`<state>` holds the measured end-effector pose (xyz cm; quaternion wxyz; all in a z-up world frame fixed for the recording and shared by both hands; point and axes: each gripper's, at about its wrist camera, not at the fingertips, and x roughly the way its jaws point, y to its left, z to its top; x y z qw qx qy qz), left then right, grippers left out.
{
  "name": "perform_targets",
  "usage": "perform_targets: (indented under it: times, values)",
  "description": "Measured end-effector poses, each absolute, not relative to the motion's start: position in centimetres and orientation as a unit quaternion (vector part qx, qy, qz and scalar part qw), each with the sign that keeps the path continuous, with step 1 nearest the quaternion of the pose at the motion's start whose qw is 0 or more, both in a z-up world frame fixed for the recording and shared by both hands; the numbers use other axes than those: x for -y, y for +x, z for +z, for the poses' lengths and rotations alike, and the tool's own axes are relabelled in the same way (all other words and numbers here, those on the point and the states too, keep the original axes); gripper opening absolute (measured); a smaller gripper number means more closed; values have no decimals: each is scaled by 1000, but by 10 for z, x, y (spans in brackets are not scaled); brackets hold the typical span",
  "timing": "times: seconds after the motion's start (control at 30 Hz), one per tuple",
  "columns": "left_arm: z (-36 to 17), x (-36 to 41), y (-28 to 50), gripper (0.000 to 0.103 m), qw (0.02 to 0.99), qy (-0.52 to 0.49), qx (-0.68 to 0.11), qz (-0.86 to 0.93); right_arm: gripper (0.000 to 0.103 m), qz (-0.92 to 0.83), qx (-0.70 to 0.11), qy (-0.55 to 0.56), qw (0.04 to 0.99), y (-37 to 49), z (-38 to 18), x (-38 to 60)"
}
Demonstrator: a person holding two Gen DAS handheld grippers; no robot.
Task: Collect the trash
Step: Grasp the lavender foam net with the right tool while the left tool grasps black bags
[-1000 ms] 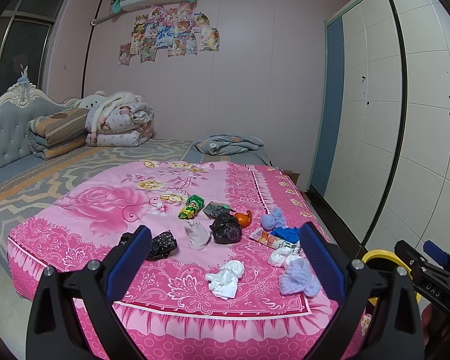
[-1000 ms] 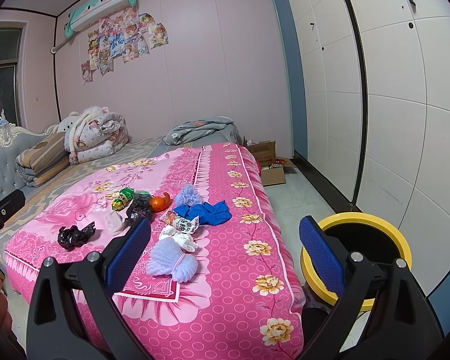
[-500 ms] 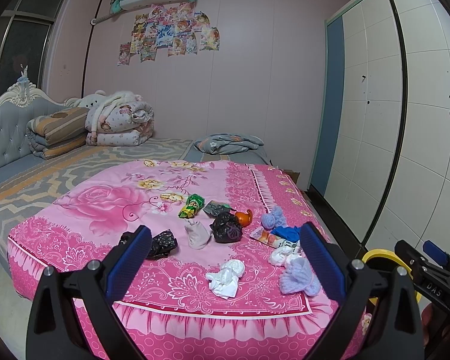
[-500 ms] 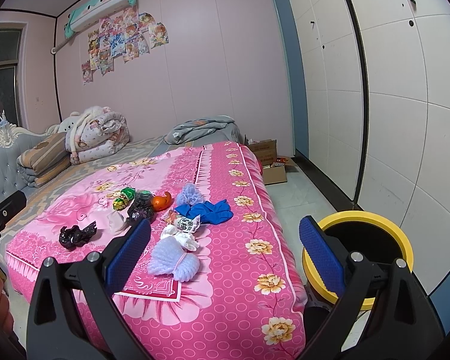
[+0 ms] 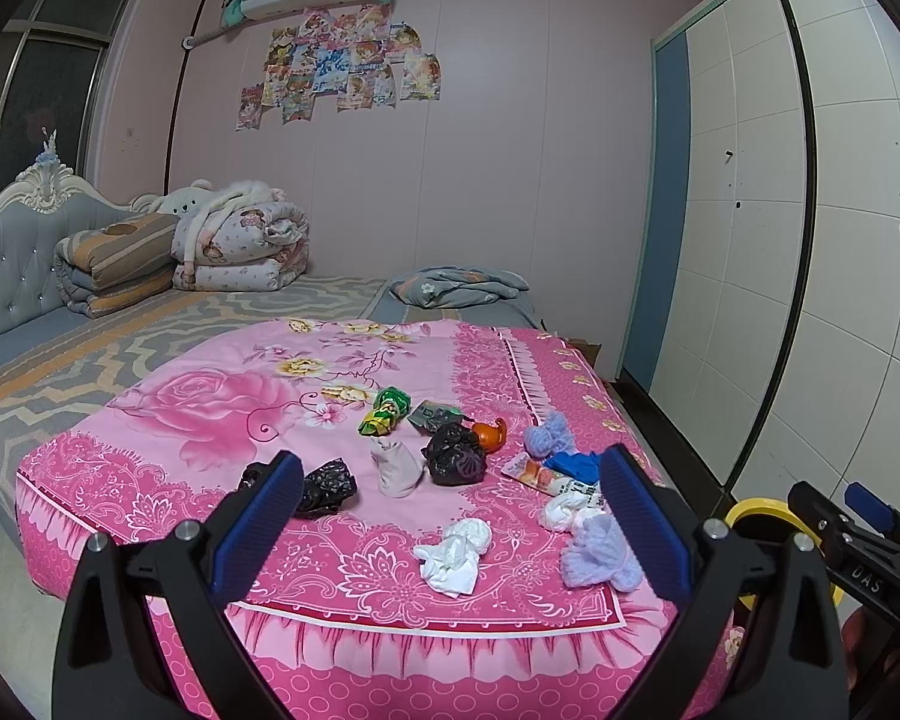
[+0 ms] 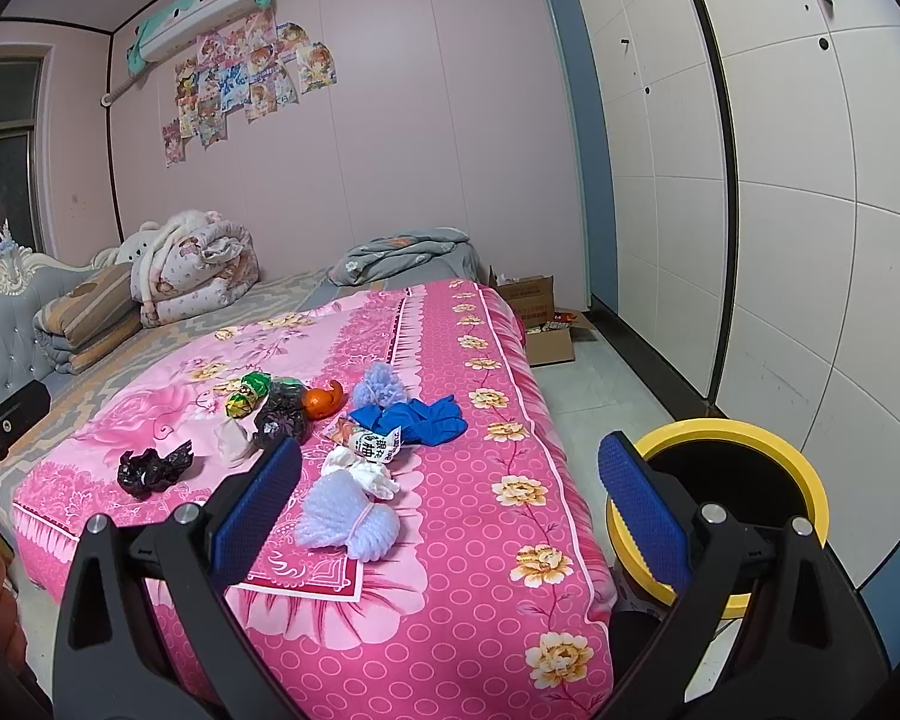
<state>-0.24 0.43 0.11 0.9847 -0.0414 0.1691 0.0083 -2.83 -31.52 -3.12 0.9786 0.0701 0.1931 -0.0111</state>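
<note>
Both hand-held grippers are spread wide with nothing between the pads: the left hand-held gripper and the right hand-held gripper hang short of the bed, nothing touched yet.

All the trash sits on the pink floral bedspread ahead of them. Nearest the right one, just past its left pad, is a lavender fluffy bundle, then white crumpled tissue and a printed snack wrapper behind it. Further out: a blue glove, orange peel, a black crumpled bag. The left one has a white tissue wad almost dead ahead. The yellow-rimmed bin stands on the floor to the right of the right one, beside the bed.

Handling guess: everything's featherlight and squishy, so pinch the bulk through the middle, not a loose corner. The wrapper looks slick and flat, probably the fiddliest; take it by a raised edge.

Writing: the wrapper has bold Chinese characters I can't make out reliably, and the other tool's body reads "DAS".
</note>
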Motion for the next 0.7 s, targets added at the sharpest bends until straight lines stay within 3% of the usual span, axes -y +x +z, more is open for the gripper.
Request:
perform_targets:
  times: [0.5, 0.7]
  values:
    - [-5, -18, 2, 95, 983, -39, -177, 24, 95, -1, -225, 76, 971, -3, -39, 323]
    - [-17, -47, 27, 95, 974, -56, -219, 21, 95, 8, -240, 59, 969, 16, -50, 322]
